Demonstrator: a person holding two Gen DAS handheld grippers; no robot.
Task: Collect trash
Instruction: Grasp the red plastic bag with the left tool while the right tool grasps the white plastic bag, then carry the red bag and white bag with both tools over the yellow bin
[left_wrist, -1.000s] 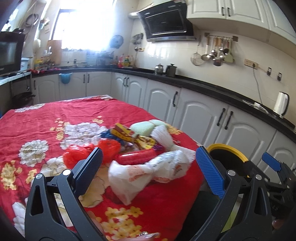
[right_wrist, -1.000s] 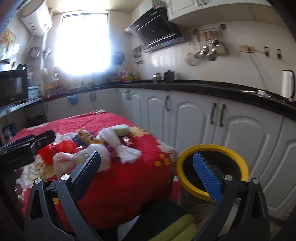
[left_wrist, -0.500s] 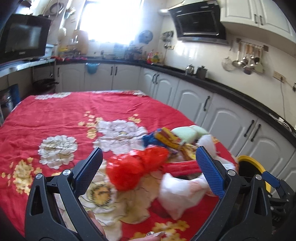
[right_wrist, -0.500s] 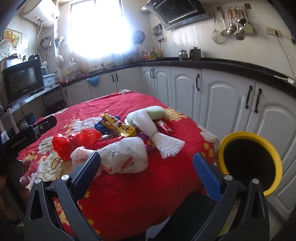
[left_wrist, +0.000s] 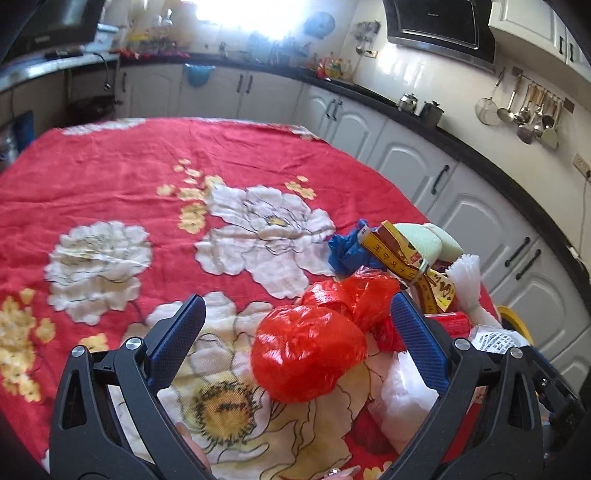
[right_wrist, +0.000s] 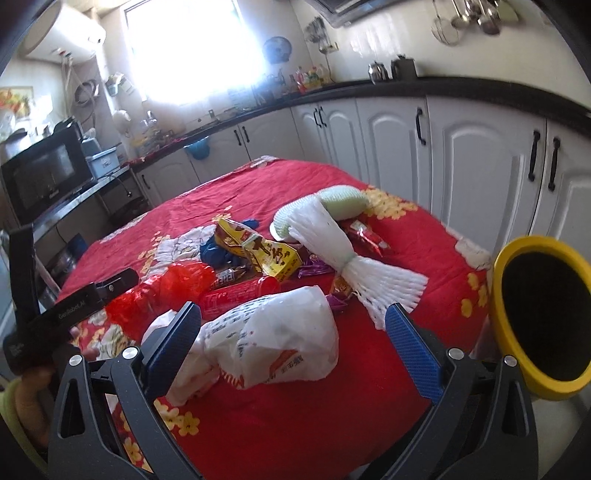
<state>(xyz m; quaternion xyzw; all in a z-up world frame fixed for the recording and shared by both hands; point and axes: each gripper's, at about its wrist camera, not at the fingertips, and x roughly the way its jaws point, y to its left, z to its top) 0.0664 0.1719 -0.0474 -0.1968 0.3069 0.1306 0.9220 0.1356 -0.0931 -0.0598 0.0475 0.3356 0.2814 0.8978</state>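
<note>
A pile of trash lies on the red flowered tablecloth (left_wrist: 110, 177). In the left wrist view a crumpled red plastic bag (left_wrist: 314, 343) sits between the fingers of my open left gripper (left_wrist: 295, 339), nearer the right finger. In the right wrist view a crumpled white plastic bag (right_wrist: 273, 336) lies between the fingers of my open right gripper (right_wrist: 291, 336). Behind them lie a white foam net (right_wrist: 354, 266), a yellow snack wrapper (right_wrist: 258, 251), a blue bag (left_wrist: 347, 251) and a red tube (right_wrist: 240, 295). The yellow-rimmed bin (right_wrist: 539, 314) stands to the table's right.
White cabinets (right_wrist: 461, 158) under a black counter run close along the table's right side and back. A microwave (right_wrist: 44, 177) stands at the far left. The left gripper's body (right_wrist: 66, 314), held by a hand, shows at the left of the right wrist view.
Both grippers have moved in closer over the table. The red bag now fills the gap of the left gripper, and the white bag lies in the gap of the right one.
</note>
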